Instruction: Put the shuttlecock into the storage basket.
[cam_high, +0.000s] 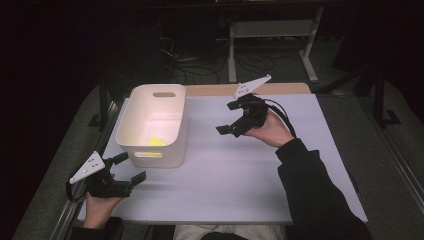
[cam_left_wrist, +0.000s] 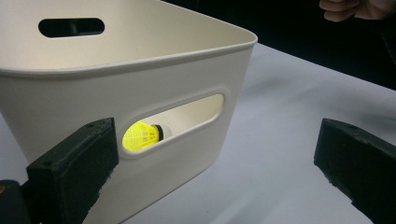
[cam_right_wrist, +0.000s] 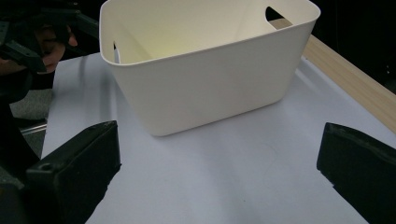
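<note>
I am holding both grippers off the bin (cam_high: 152, 125), and I judge that the placing step is done, since the yellow shuttlecock (cam_high: 156, 141) is lying inside the bin on its floor, near the wall closest to me. The left gripper (cam_high: 129, 170) is hovering at the near left corner of the worktop (cam_high: 240, 175), just beside the bin's near wall, its fingers (cam_left_wrist: 74, 172) spread wide and holding nothing. The right gripper (cam_high: 231, 126) is hanging over the worktop to the right of the bin, well apart from it, fingers (cam_right_wrist: 74, 168) likewise wide open and empty. I am reading the next move as a retreat or a fresh pick: if the shuttlecock has to come out again, one gripper will need to go in over the rim from above, because the handle slot (cam_left_wrist: 173, 122) looks too narrow for the fingers. The left gripper view is giving me the shuttlecock (cam_left_wrist: 141, 136) through that slot, its yellow skirt and dark cork tip lying on its side, which the high view is showing only as a yellow patch. The right gripper view is looking at the bin's (cam_right_wrist: 205, 88) blank side wall, and there the left gripper (cam_right_wrist: 28, 42) is showing dimly beyond it.
</note>
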